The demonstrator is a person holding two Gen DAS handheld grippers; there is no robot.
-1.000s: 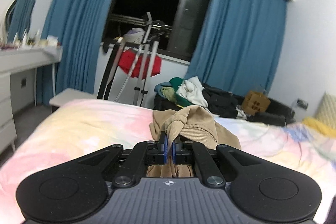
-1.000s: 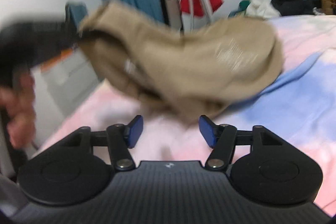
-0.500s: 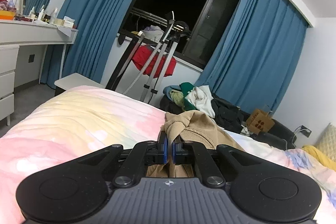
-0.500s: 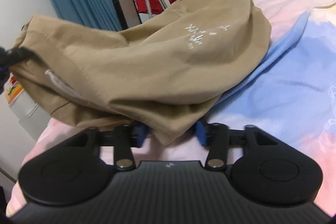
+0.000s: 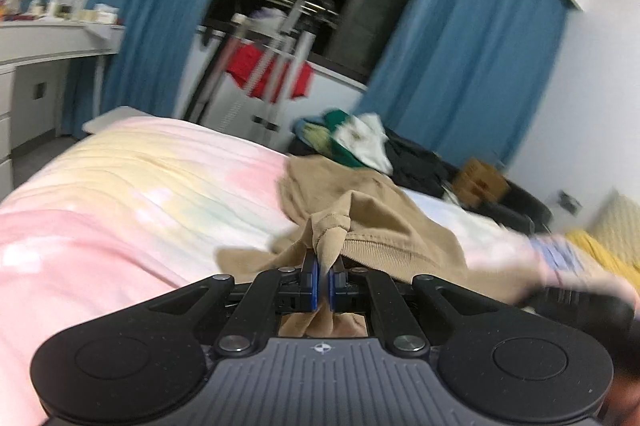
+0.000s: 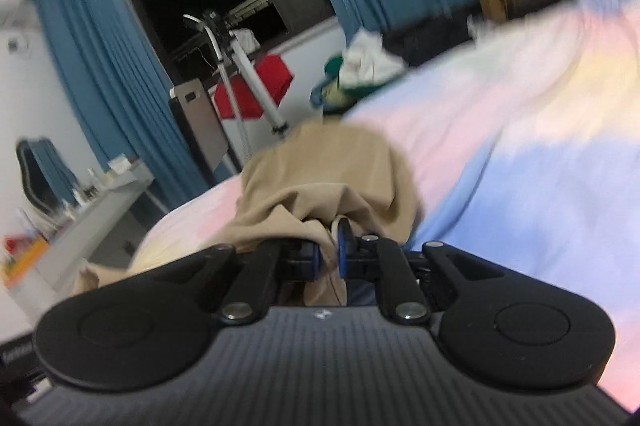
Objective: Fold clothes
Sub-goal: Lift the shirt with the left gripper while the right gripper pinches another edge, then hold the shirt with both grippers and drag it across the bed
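A tan garment [image 5: 376, 214] lies bunched on the pastel tie-dye bed cover [image 5: 140, 186]. My left gripper [image 5: 324, 282] is shut on a pinched fold of it, the cloth sticking up between the blue pads. In the right wrist view the same tan garment [image 6: 332, 178] spreads ahead on the bed cover [image 6: 520, 166]. My right gripper [image 6: 330, 258] is shut on a bunch of its near edge. The right gripper and hand show blurred at the right of the left wrist view [image 5: 580, 298].
A clothes rack with a red garment [image 5: 268, 74] stands by the dark window with blue curtains [image 5: 460, 66]. A heap of clothes [image 5: 360, 142] and a cardboard box [image 5: 480, 178] lie past the bed. A white dresser [image 5: 40, 58] stands at left.
My right gripper has closed on the garment's edge; it was open a second ago. The left gripper has kept its grip and dropped lower over the bed. Both views are blurred by motion.
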